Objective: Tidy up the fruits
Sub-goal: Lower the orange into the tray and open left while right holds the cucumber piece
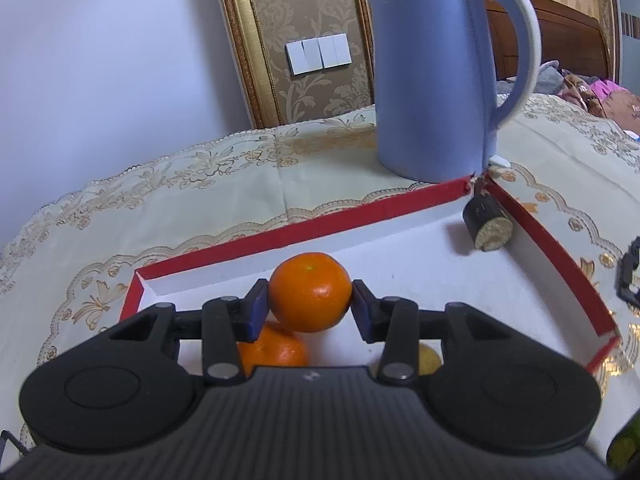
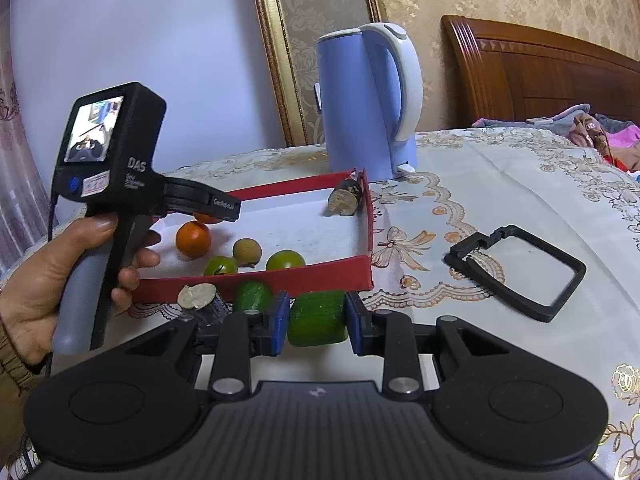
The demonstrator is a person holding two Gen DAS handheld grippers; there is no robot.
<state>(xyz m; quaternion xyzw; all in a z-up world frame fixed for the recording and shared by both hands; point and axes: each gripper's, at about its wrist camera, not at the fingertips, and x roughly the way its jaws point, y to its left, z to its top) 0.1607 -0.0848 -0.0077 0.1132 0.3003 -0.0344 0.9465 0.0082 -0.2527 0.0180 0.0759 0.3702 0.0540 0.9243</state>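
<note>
My left gripper [image 1: 310,306] is shut on an orange tangerine [image 1: 309,291] and holds it above the white floor of a red-walled box [image 1: 248,240]. A second tangerine [image 1: 274,350] lies in the box just below it. My right gripper [image 2: 317,318] is shut on a green fruit chunk [image 2: 318,318] in front of the box's near wall [image 2: 320,278]. In the right wrist view the box holds a tangerine [image 2: 193,239], a brown longan [image 2: 247,251], two green fruits [image 2: 221,267] [image 2: 285,261] and a dark sugarcane piece [image 2: 345,199].
A blue electric kettle [image 1: 432,76] stands behind the box's far corner. Another sugarcane piece [image 2: 202,300] and a green fruit [image 2: 252,295] lie outside the near wall. A black rectangular frame [image 2: 516,272] lies on the tablecloth at right. A bed headboard [image 2: 540,72] is behind.
</note>
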